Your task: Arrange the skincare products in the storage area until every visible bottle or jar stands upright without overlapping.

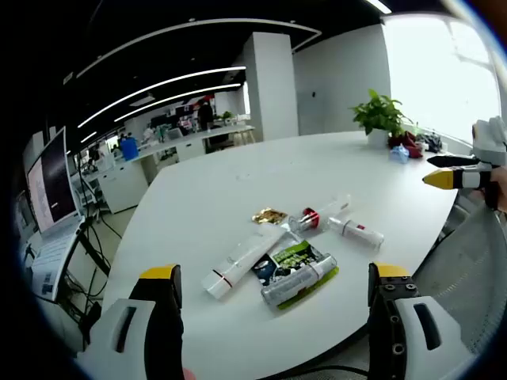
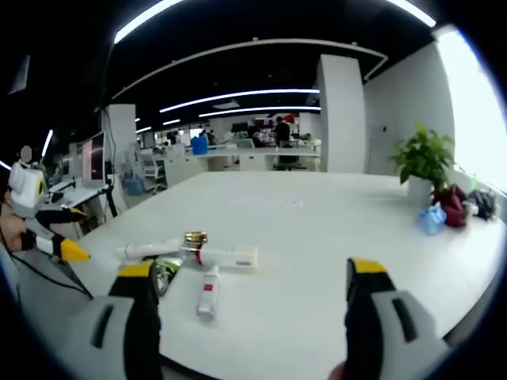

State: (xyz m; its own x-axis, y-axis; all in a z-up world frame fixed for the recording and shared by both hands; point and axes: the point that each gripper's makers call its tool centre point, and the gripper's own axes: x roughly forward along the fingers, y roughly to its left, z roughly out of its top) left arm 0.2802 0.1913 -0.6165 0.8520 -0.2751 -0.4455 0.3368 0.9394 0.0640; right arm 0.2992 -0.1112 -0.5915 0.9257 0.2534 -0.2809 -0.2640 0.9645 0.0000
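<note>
While every skincare product lies flat on the white table (image 1: 238, 182), my left gripper (image 1: 273, 317) hovers with its jaws wide and empty just short of the silver tube (image 1: 298, 280), which rests across a green sachet (image 1: 295, 258), its long axis slanting across my jaw line. Beyond it lie a long white tube (image 1: 245, 257) and a red-banded bottle (image 1: 321, 214). My right gripper (image 2: 249, 313), equally wide and empty, faces a small white bottle (image 2: 208, 290). No label is legible.
</note>
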